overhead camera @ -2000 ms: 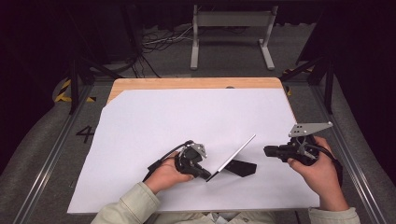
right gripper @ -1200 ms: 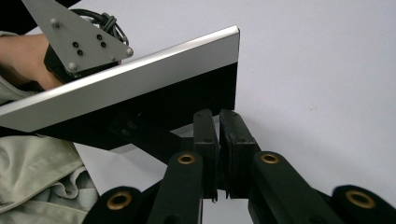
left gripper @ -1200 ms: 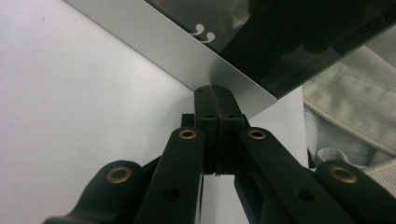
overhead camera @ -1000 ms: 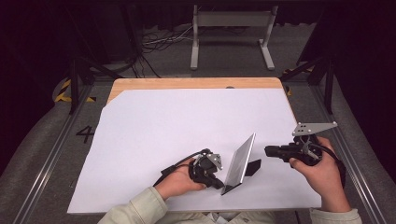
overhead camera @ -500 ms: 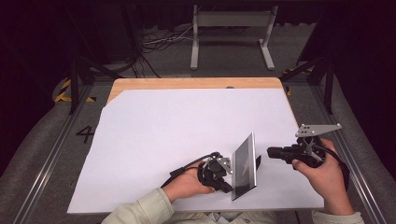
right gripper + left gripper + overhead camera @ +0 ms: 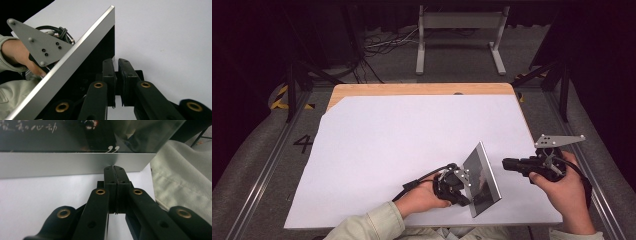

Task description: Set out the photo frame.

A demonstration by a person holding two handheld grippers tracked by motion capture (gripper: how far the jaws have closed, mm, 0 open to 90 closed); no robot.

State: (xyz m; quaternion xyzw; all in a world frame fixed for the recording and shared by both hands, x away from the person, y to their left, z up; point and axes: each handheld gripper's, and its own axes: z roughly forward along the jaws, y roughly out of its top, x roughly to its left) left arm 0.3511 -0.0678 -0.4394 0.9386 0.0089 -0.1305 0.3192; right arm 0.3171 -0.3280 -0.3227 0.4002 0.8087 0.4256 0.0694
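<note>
A person sits at a table covered with a white sheet [image 6: 412,150]. In the high view, lower centre of the frame, the left gripper [image 6: 462,187] holds a thin rectangular panel [image 6: 482,177] tilted up on one edge, its lower edge resting on or just above the sheet; I cannot tell which. The panel has a silver metal rim and a dark, glossy face that mirrors the room.

In the left gripper view the panel [image 6: 75,165] spans the upper half of the frame, and the two black jaws are clenched together at its silver edge, pinching a thin lip near the panel's right corner. Pale cloth lies at the right of that frame.

The right gripper [image 6: 512,164] sits at the lower right of the high view, level, pointing at the panel's raised edge and near it without touching. In the right gripper view its jaws stand nearly closed, a narrow gap between them, with nothing gripped; the panel [image 6: 75,57] crosses the left of that frame diagonally.

The panel looks stiff and fairly light, with a slippery, possibly scratch-prone or breakable face. Its metal rim seems the safest hold. A single pinch near one corner may let it swing, so a second grip on the opposite edge would likely steady it.
</note>
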